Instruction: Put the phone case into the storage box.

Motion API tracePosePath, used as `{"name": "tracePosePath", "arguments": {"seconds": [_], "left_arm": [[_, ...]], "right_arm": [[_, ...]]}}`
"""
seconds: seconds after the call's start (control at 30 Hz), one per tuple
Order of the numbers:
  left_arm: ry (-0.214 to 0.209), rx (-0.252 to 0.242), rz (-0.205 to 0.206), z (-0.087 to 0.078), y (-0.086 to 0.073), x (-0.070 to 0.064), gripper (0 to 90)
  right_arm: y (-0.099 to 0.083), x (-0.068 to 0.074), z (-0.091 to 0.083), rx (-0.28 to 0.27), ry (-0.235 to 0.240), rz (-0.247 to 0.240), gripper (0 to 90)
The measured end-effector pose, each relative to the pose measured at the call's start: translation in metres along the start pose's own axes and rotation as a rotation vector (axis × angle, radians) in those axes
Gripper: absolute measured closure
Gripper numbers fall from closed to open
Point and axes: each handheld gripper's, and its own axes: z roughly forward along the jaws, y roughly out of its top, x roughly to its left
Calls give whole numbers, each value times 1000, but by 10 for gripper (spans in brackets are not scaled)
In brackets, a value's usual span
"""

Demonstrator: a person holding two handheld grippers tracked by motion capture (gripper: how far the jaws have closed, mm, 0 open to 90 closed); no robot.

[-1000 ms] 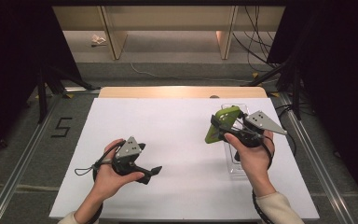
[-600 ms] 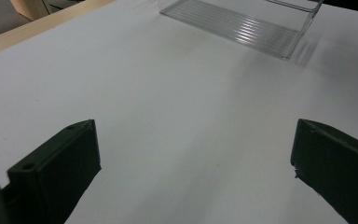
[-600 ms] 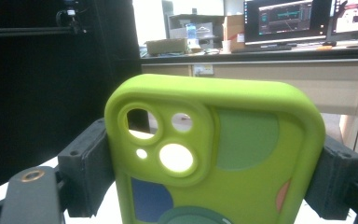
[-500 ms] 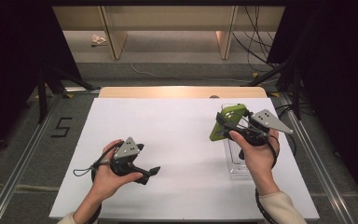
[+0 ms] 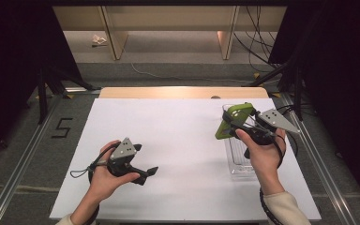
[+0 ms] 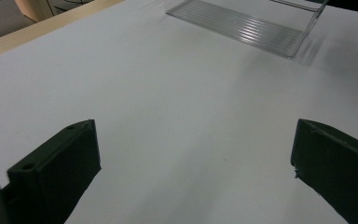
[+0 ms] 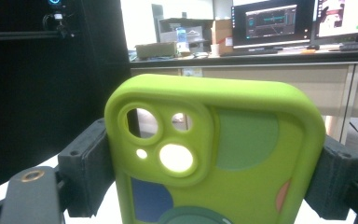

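Note:
A lime-green phone case [image 5: 234,121] with camera cutouts and coloured patches is clamped between the jaws of my right gripper [image 5: 242,125], held in the air above a clear plastic tray [image 5: 240,154] at the table's right side. In the right gripper view the phone case [image 7: 214,158] stands upright, gripped by both side edges. My left gripper [image 5: 146,172] rests low over the white table [image 5: 168,136] at the front left, open, with nothing between its jaws. In the left gripper view the clear tray [image 6: 247,23] lies farther off.
The white sheet covers the table, with a wooden strip [image 5: 178,92] along its far edge. Metal rails [image 5: 23,154] run down both sides. Cables [image 5: 258,28] and shelf legs stand beyond the table. A desk with monitors [image 7: 270,23] shows behind the case.
My right gripper has carried the green case a little to the right and further over the clear tray. The left gripper has stayed in place.

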Motion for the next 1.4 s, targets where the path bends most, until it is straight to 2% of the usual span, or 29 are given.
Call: {"name": "tracePosePath", "arguments": {"seconds": [0.43,0.97,1.4], "left_arm": [[20,-21,-16,-6,-3,6,6],[50,-18,-26,-10,-6,10,9],[57,-18,-29,-11,-7,12,9]], "right_arm": [[2,-7,-2,-3,-27,0,177],[2,-14,-4,-3,-55,-3,177],[1,-19,-4,4,-77,-3,177]]}}
